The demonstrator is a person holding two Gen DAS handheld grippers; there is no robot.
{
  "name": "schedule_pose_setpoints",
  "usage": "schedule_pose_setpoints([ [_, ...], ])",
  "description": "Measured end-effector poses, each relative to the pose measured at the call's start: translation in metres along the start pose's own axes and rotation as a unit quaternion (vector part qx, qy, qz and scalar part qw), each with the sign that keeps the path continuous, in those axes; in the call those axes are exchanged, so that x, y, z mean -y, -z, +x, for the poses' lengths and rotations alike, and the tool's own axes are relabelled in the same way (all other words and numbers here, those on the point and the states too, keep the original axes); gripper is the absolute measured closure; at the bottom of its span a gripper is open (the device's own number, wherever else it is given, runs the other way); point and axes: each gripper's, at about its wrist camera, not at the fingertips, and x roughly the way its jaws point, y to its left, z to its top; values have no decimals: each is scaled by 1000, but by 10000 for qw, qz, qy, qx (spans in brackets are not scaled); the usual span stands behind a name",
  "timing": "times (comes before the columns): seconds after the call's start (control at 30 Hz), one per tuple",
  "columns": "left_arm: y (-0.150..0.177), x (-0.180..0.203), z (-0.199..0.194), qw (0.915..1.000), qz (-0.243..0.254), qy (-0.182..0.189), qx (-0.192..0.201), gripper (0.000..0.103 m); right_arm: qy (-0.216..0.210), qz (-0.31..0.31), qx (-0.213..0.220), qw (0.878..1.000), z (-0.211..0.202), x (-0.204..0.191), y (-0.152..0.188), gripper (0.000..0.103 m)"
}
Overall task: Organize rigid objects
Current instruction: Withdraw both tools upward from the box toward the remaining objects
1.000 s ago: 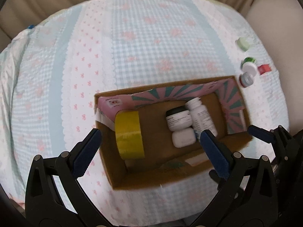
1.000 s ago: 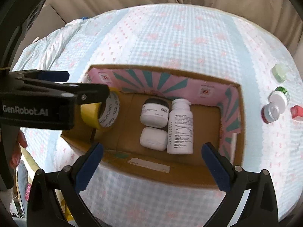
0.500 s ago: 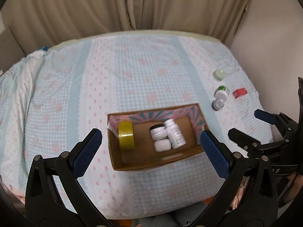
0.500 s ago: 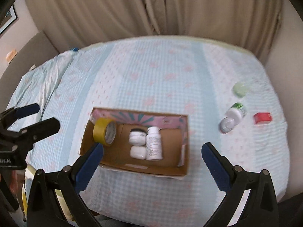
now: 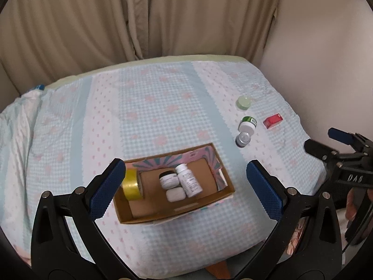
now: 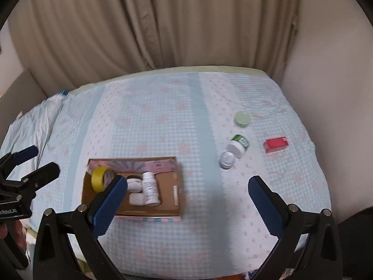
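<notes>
An open cardboard box (image 5: pixel 163 219) (image 6: pixel 167 198) with a pink patterned flap lies on the checked bedcover. Inside it are a yellow tape roll (image 5: pixel 132 185) (image 6: pixel 99 178), a black-lidded jar (image 5: pixel 168 179), a white bottle (image 5: pixel 188 181) (image 6: pixel 149 188) and a small white case (image 5: pixel 175 194). To the right of the box on the cover lie a green jar (image 5: pixel 243 102) (image 6: pixel 242 119), a green-labelled bottle (image 5: pixel 247 125) (image 6: pixel 238 146), a silver-lidded jar (image 5: pixel 242 139) (image 6: pixel 227 159) and a red box (image 5: pixel 272 121) (image 6: pixel 276 144). My left gripper (image 5: pixel 184 164) and right gripper (image 6: pixel 187 179) hover open and empty, high above the bed's near edge.
A beige curtain (image 5: pixel 139 23) hangs behind the bed, and a plain wall (image 5: pixel 326 58) runs along its right side. The right gripper (image 5: pixel 326 144) shows at the right edge of the left wrist view, and the left gripper (image 6: pixel 30 165) at the left edge of the right wrist view.
Both grippers have drawn back and up from just above the box. The whole bed and the curtain have come into view. The objects have not moved.
</notes>
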Motion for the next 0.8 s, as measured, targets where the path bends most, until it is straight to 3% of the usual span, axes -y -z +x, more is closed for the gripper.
schedule_pose_setpoints([
  [0.17,-11,38,8,9999,26,-153,51,0,83,185,29,9998,-7,50,-4,0],
  [0.33,-20,87,26,9990,-104,-424,-27,0,105,-35,60,9999,0,105,-11,0],
  [0.57,-36,163,75,9957,-381,-807,-244,0,-175,-307,-82,9993,33,193,-35,0],
  [0.8,-39,222,140,9937,-328,-847,-658,0,-256,-785,-233,9963,86,256,-68,0],
])
